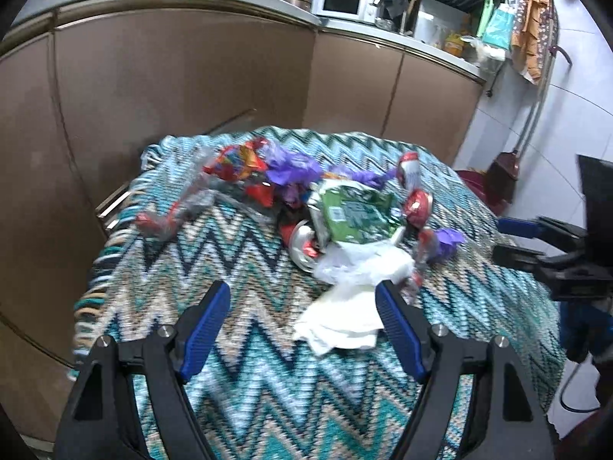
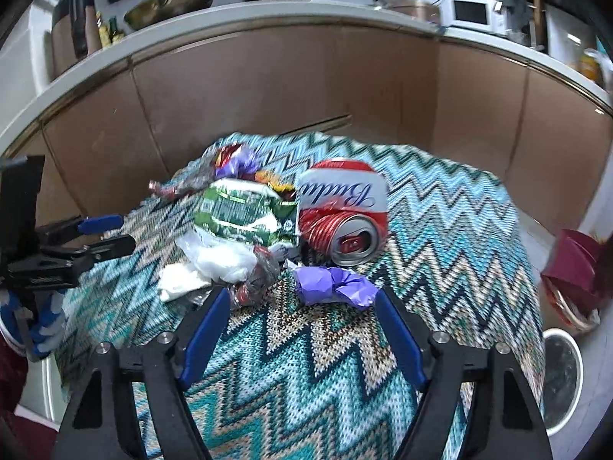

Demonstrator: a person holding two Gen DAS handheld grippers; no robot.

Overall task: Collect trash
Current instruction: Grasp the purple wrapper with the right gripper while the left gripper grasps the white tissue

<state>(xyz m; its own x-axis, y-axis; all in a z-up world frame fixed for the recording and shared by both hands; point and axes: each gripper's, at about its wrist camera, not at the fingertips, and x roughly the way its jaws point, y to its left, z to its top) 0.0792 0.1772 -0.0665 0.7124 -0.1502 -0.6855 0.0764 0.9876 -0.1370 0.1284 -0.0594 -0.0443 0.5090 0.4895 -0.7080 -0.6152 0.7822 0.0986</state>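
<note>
The crushed can (image 2: 341, 211) hides behind the green wrapper (image 2: 245, 211).

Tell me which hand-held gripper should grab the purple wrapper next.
Right. The right hand-held gripper is open with the purple wrapper just ahead between its fingers; the left hand-held gripper faces the white napkin.

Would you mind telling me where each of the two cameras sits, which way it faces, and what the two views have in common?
Left wrist: rides the left hand-held gripper, open, looking forward over the white crumpled tissue toward brown cabinets; the right hand-held gripper shows at the right edge.
Right wrist: rides the right hand-held gripper, open, facing the purple crumpled wrapper and crushed red-and-white can; the left hand-held gripper shows at the left edge.
Shared: the zigzag knitted cloth, green foil packet, white microwave.
</note>
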